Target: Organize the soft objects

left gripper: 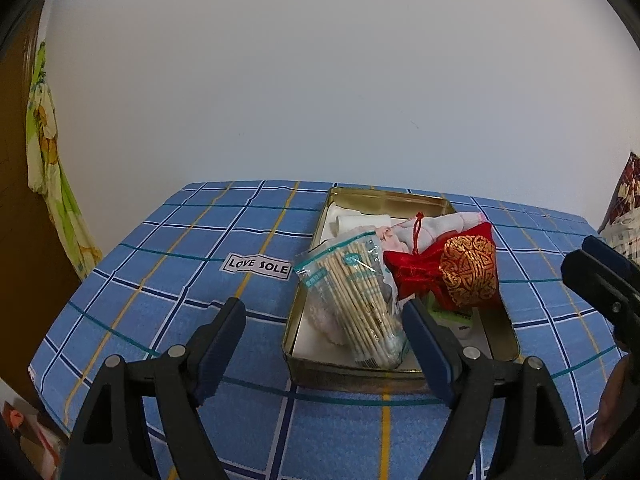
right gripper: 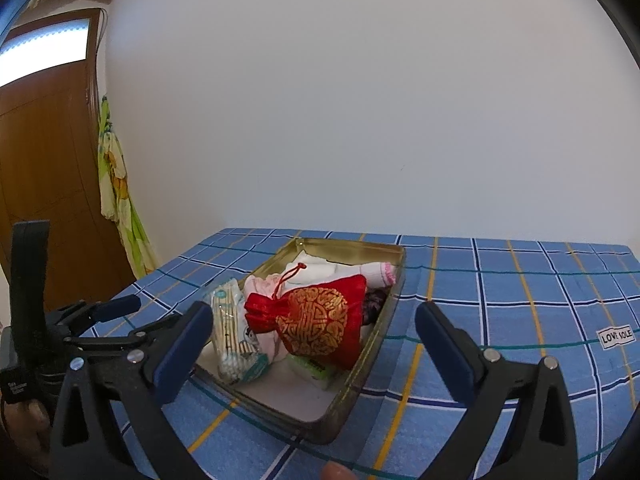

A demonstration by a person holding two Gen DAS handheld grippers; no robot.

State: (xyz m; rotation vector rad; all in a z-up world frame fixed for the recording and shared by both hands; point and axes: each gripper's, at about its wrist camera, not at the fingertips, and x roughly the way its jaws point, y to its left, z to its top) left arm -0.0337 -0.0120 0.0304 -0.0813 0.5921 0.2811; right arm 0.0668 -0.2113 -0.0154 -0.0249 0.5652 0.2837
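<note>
I see one container, a shallow metal tin (left gripper: 500,332) on the blue checked cloth (left gripper: 168,264), and all the soft things lie in it. On top sits a red pouch (left gripper: 452,272) with a gold medallion and a red drawstring, tilted against a pink-and-white cloth bundle (left gripper: 424,226). Beside the pouch, toward the tin's left wall, a clear bag of cotton swabs (left gripper: 360,300) leans at a slant. At the far end lies folded white cloth (left gripper: 356,222). Under the pouch's near edge a small green-and-white packet (right gripper: 310,370) peeks out; the near corner of the tin floor is bare.

My left gripper (left gripper: 324,336) hangs above the tin's near-left corner with its jaws spread wide and nothing between them — the right finger overlaps the swab bag in the picture only. My right gripper (right gripper: 314,344) is also gaping, empty, framing the pouch from above without touching it.

The right view alone shows a white sock with a pink cuff (right gripper: 380,272) against the tin's far right wall, a dark patterned item (right gripper: 374,304) behind the pouch, and the swab tips at the bag's bottom. It also shows a brown door (right gripper: 48,160) at left. The left view alone shows the tin's near wall straight on. A "LOVE SOLE" label (left gripper: 258,266) on the cloth appears in both.
</note>
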